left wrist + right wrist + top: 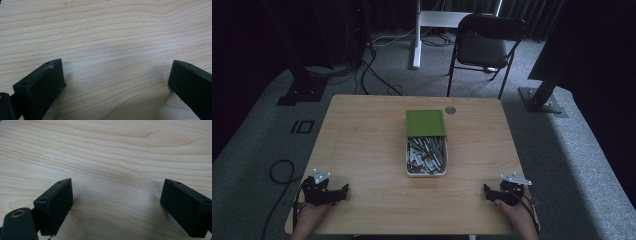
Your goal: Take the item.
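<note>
- Dark curtains, a folding chair [484, 45] and trailing cables ring the pale wooden surface [362, 145].
- At its centre sits a white box [426, 156] full of pens, its green lid [426, 123] lying at the box's 12 o'clock and seemingly overlapping its far end.
- Box and lid share one long axis, running 12 to 6 from the person's seat; the pens inside mostly lie along that line too, though single ones are too small to tell apart.
- Left gripper [346, 189] rests at the box's 8 o'clock, right gripper [486, 191] at its 4 o'clock, both well apart from it.
- Both pairs of jaws stand wide apart with only bare wood between them.
- Reaching in well, I'd judge, means coming straight down and spanning one pen across its length, not along it.
</note>
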A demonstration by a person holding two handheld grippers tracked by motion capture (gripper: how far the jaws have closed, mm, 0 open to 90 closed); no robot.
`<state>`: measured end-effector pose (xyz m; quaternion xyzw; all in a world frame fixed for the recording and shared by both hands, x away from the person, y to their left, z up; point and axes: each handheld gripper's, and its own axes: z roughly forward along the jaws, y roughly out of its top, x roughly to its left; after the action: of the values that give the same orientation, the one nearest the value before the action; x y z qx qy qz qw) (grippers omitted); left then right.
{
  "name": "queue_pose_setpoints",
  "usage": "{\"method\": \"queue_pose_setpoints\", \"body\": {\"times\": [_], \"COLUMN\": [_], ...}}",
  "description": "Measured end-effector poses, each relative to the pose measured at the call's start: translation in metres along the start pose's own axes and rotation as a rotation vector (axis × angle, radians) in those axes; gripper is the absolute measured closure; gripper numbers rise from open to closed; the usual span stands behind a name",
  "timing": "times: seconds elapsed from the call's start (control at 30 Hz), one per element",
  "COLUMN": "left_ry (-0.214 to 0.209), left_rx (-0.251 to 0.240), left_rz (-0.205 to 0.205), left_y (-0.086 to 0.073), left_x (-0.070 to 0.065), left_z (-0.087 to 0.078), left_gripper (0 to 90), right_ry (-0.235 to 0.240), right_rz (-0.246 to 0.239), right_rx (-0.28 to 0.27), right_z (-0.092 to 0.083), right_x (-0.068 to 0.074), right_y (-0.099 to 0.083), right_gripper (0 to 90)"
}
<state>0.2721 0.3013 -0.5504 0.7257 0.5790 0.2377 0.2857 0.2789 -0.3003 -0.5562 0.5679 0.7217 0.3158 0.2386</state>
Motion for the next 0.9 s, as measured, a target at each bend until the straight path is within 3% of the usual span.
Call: {"method": "queue_pose_setpoints", "body": {"times": [0.4, 0.53, 0.63, 0.9], "left_ry": [0.000, 0.000, 0.000, 0.000], "left_rx": [0.000, 0.000, 0.000, 0.000], "left_rz": [0.000, 0.000, 0.000, 0.000], "left_y": [0.000, 0.000, 0.000, 0.000], "left_x": [0.000, 0.000, 0.000, 0.000], "left_z": [0.000, 0.000, 0.000, 0.000], "left_gripper": [1.3, 1.3, 1.3, 1.3], "right_ry": [-0.016, -0.004, -0.014, 0.014], "right_rz": [0.015, 0.048, 0.034, 0.007], "right_rx": [0.006, 0.000, -0.012, -0.058], "right_z": [0.000, 0.000, -0.003, -0.013], "right_x": [0.003, 0.005, 0.008, 0.021], "right_y": [0.001, 0.004, 0.009, 0.033], "right_gripper": [11.0, 11.3, 11.3, 14.4]}}
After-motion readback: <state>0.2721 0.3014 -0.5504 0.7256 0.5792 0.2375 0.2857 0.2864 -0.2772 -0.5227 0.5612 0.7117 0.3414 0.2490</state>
